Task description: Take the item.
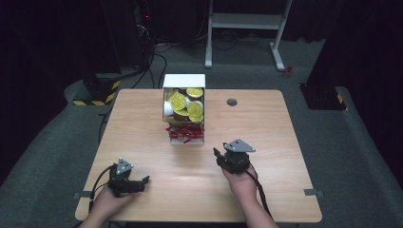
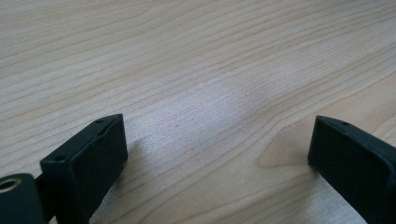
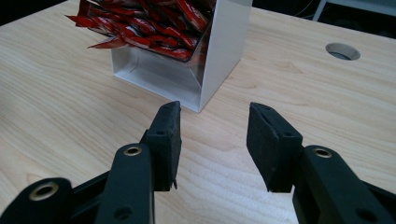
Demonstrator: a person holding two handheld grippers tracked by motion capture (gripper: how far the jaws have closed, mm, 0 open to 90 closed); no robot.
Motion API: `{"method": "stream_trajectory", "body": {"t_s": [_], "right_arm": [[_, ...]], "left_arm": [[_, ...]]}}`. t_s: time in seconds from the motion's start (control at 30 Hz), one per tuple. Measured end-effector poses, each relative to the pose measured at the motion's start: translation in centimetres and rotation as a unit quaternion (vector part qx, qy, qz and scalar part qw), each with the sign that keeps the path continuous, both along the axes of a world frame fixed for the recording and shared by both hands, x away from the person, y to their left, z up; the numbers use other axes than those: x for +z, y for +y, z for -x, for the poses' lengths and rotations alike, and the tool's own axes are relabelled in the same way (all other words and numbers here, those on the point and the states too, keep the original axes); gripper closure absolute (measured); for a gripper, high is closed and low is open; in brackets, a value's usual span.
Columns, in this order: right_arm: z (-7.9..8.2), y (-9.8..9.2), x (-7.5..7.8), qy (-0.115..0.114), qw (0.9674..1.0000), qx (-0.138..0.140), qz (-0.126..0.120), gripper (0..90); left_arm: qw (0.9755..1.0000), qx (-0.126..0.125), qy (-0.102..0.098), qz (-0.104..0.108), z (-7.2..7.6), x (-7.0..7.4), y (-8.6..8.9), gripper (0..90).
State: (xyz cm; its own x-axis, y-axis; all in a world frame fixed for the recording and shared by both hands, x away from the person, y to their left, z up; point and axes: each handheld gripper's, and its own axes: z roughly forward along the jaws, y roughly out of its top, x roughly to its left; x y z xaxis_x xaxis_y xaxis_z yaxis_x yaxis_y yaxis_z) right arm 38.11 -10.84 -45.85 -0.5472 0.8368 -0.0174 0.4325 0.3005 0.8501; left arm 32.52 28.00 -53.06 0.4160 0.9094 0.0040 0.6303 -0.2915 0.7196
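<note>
Pale wood worktop (image 1: 142,137) carries one white dispenser box (image 1: 184,95), with gold-lidded cups above and red sachets (image 3: 149,23) below. Two grippers are held near it: the right gripper (image 3: 212,135), jaws spread with nothing between them, is aimed at the box just ahead; the left gripper (image 2: 217,149), jaws wide apart, is kept well apart.

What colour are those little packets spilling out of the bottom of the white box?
The packets are red; the right gripper view shows them best.

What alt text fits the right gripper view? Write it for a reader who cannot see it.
The right gripper, jaws apart and empty, points at a white box of red packets on a wooden table. A round hole lies in the tabletop farther off.
</note>
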Motion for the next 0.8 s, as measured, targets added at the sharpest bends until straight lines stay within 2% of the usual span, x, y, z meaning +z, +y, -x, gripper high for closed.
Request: {"method": "stream_trajectory", "body": {"t_s": [0.23,0.27,0.37,0.53,0.67,0.8], "right_arm": [[-0.6,0.6,0.3,-0.012,0.9999,0.008,0.004,57.7],[-0.8,1.0,0.5,-0.019,0.9996,0.011,0.017,57.6],[-1.1,1.4,0.7,-0.024,0.9995,0.016,0.015,57.4],[-1.7,1.9,1.0,-0.021,0.9996,0.016,0.013,58.5],[-2.1,2.4,1.3,-0.027,0.9994,0.015,0.012,58.4],[-2.7,2.9,1.4,-0.020,0.9997,0.010,0.013,58.1]], "left_arm": [[1.0000,0.001,-0.002,-0.003,0.1,0.0,0.1,5.2],[1.0000,0.001,0.000,-0.001,0.1,0.0,0.1,5.3],[1.0000,0.003,0.000,0.002,0.1,0.0,0.0,5.2],[1.0000,0.003,0.000,0.003,0.1,0.0,0.0,5.3],[1.0000,0.002,0.000,0.003,0.2,0.0,0.0,5.3],[1.0000,0.001,0.000,0.002,0.2,0.0,0.1,5.2]]}}
